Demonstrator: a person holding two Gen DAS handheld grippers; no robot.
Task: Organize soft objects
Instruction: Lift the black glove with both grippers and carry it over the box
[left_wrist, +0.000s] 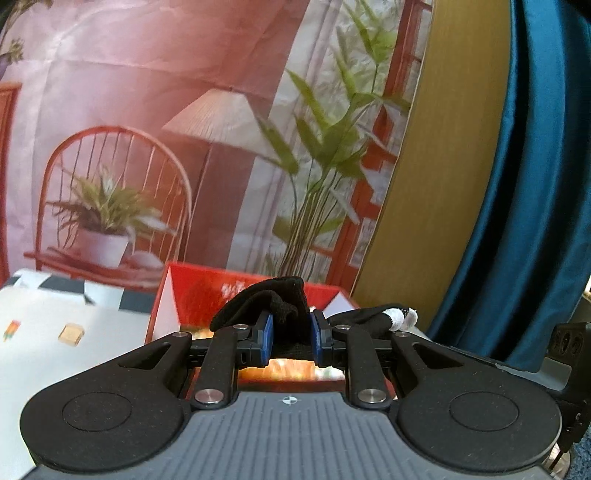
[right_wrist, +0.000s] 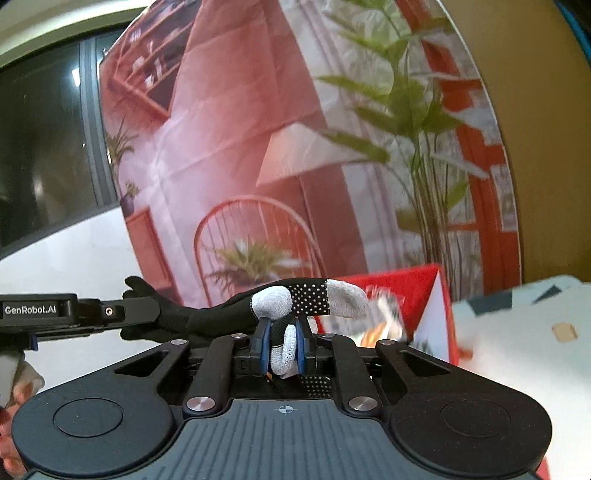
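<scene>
A black knit glove (left_wrist: 273, 306) with grey fingertips (right_wrist: 347, 297) hangs in the air, stretched between both grippers. My left gripper (left_wrist: 291, 334) is shut on its bunched black cuff end. The glove's pale finger end (left_wrist: 400, 317) trails off to the right in the left wrist view. My right gripper (right_wrist: 282, 345) is shut on one grey finger of the glove, with the dotted palm (right_wrist: 310, 299) lying across the top of its fingers. The left gripper (right_wrist: 144, 314) shows side-on at the left of the right wrist view, clamping the black cuff.
A red open box (left_wrist: 199, 291) with printed sides stands on the white patterned table cover (left_wrist: 55, 332), below and behind the glove; it is blurred in the right wrist view (right_wrist: 406, 291). A printed room backdrop (left_wrist: 147, 110) hangs behind. A blue curtain (left_wrist: 517, 221) hangs right. A person's hand (right_wrist: 22, 380) grips the left tool.
</scene>
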